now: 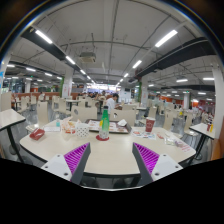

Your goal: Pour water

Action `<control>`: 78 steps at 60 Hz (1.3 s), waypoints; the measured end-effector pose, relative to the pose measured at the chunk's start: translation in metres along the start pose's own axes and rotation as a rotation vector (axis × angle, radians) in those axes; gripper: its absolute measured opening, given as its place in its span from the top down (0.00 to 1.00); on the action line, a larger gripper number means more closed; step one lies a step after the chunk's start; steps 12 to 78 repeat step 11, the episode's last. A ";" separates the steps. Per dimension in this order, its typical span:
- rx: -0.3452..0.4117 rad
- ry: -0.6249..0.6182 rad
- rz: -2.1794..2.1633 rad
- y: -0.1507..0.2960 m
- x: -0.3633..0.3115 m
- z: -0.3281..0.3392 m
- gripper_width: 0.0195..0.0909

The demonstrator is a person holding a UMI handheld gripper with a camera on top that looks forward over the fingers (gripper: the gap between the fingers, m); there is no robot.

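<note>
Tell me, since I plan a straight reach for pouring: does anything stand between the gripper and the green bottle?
Nothing visible does. The gripper is open, and bare table lies between it and the green bottle, which stands upright beyond the fingers.

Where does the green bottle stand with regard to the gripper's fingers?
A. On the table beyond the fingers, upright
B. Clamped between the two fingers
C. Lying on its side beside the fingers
A: the green bottle stands upright on the table, beyond the open gripper, which touches nothing.
</note>
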State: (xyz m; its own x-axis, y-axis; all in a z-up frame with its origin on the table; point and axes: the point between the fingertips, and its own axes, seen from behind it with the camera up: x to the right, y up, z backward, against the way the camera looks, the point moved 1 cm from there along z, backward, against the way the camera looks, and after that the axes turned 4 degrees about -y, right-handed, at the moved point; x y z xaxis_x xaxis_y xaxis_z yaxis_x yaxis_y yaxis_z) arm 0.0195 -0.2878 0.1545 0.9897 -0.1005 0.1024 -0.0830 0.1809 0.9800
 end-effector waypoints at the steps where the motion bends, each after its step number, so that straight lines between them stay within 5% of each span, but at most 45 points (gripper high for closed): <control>1: 0.000 -0.001 0.001 -0.001 -0.001 -0.001 0.08; 78: 0.021 -0.012 0.015 0.003 0.001 0.007 0.08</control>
